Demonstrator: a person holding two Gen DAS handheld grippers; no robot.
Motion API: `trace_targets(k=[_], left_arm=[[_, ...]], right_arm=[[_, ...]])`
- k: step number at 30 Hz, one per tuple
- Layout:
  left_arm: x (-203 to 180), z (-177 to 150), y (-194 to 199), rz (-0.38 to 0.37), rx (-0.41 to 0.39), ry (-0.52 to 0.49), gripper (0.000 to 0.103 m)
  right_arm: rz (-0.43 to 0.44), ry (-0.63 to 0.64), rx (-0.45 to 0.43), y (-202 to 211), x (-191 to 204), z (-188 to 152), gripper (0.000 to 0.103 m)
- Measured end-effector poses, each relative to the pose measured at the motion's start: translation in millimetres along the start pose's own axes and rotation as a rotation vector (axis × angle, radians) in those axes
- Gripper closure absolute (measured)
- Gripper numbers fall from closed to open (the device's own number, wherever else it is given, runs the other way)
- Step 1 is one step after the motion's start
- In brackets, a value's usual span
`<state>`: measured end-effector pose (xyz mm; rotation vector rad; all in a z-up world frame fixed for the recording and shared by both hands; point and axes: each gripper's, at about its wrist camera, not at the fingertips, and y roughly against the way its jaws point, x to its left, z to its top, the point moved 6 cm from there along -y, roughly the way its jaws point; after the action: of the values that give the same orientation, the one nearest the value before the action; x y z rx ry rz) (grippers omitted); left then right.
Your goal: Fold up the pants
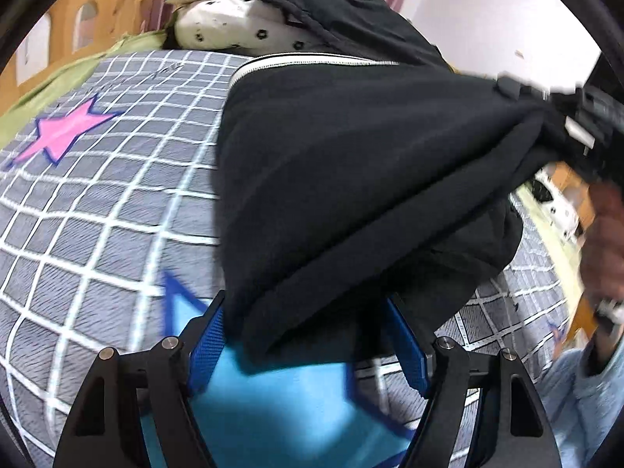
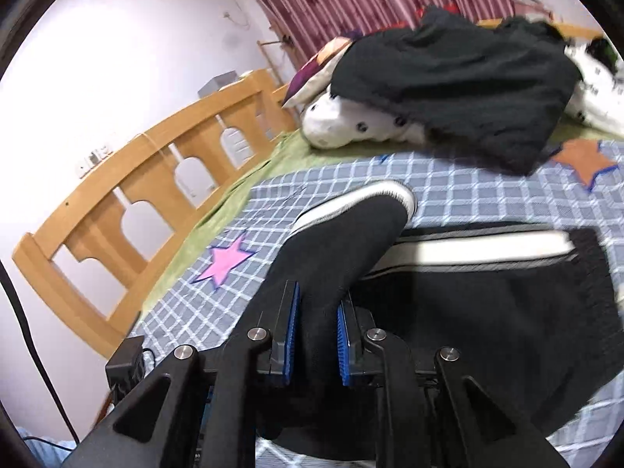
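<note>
- The black pants (image 2: 487, 292) with a white side stripe lie on the bed (image 2: 487, 191), on its grey checked cover, partly lifted
- The right tool (image 2: 316, 337) is clamped on a bunched fold of the pants and holds it above the cover
- The left tool (image 1: 308, 335) stands with its blue pads apart; a hanging edge of the pants lies between them, not pinched
- A heap of dark clothes (image 2: 460, 89) lies on white spotted bedding (image 2: 343, 124) near the wooden headboard (image 2: 128, 179)
</note>
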<state>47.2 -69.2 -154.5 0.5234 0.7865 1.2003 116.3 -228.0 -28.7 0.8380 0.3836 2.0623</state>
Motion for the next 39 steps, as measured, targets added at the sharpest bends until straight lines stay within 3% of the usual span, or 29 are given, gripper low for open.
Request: trace_targets(k=[4, 8, 12, 16, 18, 21, 24, 26, 27, 29, 32, 34, 35, 37, 39], left_arm=[[-15, 1, -8, 0.102, 0.007, -0.1, 0.028], [-16, 4, -5, 0.102, 0.012, -0.1, 0.028], [-22, 7, -4, 0.076, 0.009, -0.113, 0.026], [-37, 6, -6, 0.102, 0.002, -0.174, 0.026], [-38, 4, -7, 0.109, -0.001, -0.195, 0.026], [-37, 2, -6, 0.088, 0.002, -0.177, 0.026], [-33, 1, -1, 0.068, 0.006, -0.15, 0.026], [-32, -1, 3, 0.061, 0.008, -0.147, 0.026], [-31, -2, 5, 0.056, 0.007, -0.151, 0.026], [-32, -3, 9, 0.049, -0.004, -0.16, 0.026], [-33, -5, 18, 0.043, -0.024, -0.173, 0.027], [-33, -4, 18, 0.049, -0.023, -0.178, 0.027], [-33, -3, 16, 0.053, -0.022, -0.178, 0.027], [-32, -3, 8, 0.08, -0.004, -0.173, 0.026], [-31, -4, -1, 0.086, 0.025, -0.157, 0.026]], right_arm=[[-0.047, 0.021, -0.061, 28, -23, 15, 0.087], [-0.098, -0.011, -0.134, 62, -60, 21, 0.087], [-0.205, -0.068, -0.184, 93, -109, 17, 0.088], [-0.383, -0.12, -0.115, 100, -164, -5, 0.103], [-0.503, -0.152, -0.047, 95, -192, -19, 0.103], [-0.498, -0.194, 0.022, 87, -207, -32, 0.103], [-0.491, -0.178, 0.033, 87, -201, -34, 0.098], [-0.416, -0.194, 0.018, 89, -194, -31, 0.081], [-0.395, -0.203, 0.004, 90, -193, -30, 0.066], [-0.373, -0.206, -0.011, 89, -188, -29, 0.057], [-0.354, -0.199, 0.057, 73, -183, -33, 0.06], [-0.377, -0.161, 0.11, 61, -177, -38, 0.082], [-0.44, -0.102, 0.122, 57, -173, -40, 0.09], [-0.48, -0.012, 0.092, 56, -162, -41, 0.094], [-0.438, -0.022, -0.007, 73, -155, -31, 0.095]])
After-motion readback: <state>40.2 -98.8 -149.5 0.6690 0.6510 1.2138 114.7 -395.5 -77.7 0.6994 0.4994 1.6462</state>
